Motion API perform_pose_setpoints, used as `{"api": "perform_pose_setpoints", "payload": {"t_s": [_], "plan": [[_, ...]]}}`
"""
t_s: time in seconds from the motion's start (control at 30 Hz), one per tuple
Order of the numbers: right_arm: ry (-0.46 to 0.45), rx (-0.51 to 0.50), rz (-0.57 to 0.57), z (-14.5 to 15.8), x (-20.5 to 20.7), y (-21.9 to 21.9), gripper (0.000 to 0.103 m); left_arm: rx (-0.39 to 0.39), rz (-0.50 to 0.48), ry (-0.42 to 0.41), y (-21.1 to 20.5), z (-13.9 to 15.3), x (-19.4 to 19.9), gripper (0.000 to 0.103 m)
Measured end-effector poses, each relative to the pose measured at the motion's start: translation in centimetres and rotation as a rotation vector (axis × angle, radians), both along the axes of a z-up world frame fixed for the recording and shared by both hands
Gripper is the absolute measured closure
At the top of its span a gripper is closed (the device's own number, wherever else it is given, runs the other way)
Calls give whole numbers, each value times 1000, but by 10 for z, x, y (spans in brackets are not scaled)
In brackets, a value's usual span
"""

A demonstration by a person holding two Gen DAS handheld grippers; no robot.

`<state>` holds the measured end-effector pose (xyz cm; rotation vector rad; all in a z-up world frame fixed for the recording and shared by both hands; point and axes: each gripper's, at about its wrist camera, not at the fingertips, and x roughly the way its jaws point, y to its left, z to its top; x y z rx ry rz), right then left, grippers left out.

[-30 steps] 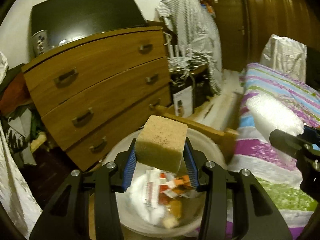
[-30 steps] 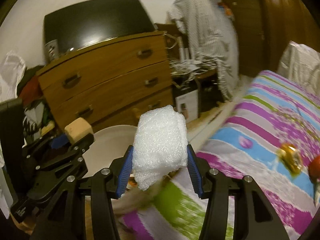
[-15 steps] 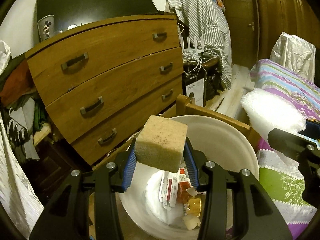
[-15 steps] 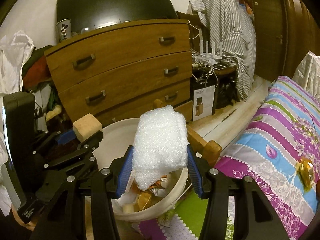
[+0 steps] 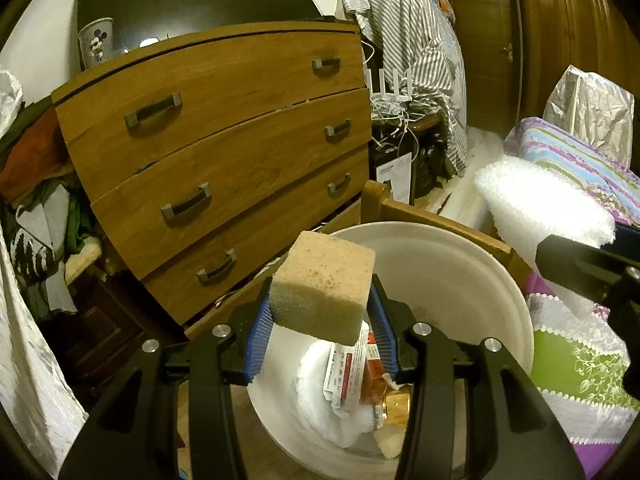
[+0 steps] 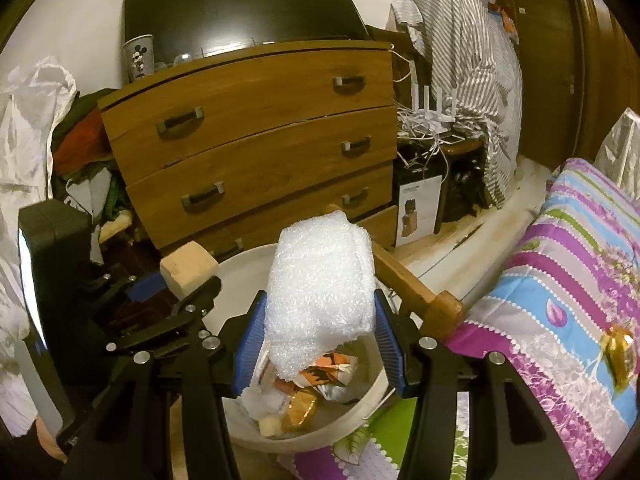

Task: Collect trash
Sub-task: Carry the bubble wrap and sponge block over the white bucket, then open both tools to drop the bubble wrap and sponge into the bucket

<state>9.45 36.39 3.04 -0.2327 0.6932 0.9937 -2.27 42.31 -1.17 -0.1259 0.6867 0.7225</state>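
Both grippers have swung from the bed to above the white bin (image 5: 460,280). Left gripper (image 5: 322,328) clamps a sponge block (image 5: 324,284), right gripper (image 6: 320,336) a bubble-wrap wad (image 6: 320,280); bin directly beneath both.

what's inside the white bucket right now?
In the white bucket: crumpled white wrap, a red-and-white printed packet, orange wrappers and pale scraps. The held sponge and bubble wrap cover part of the opening, so the rest is hidden.
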Motion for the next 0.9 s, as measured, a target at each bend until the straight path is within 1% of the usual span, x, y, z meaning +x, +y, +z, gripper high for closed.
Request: {"api": "perform_pose_setpoints", "payload": {"t_s": [0.37,0.57,0.8,0.83,0.87,0.9], "plan": [[75,17,8,-12,7,6,50,-20,-5,10,14,-8,-2,59],[87,50,10,-4,13,6,50,-26,-10,11,17,-10,-1,59],[115,86,23,2,21,7,50,-30,-30,-12,22,-4,2,58],[117,87,32,2,21,8,49,-31,-27,-10,23,-4,3,57],[121,88,44,2,21,9,44,-34,-26,-9,24,-5,3,55],[126,89,51,1,20,9,38,-44,-28,-8,26,-6,4,46]]}}
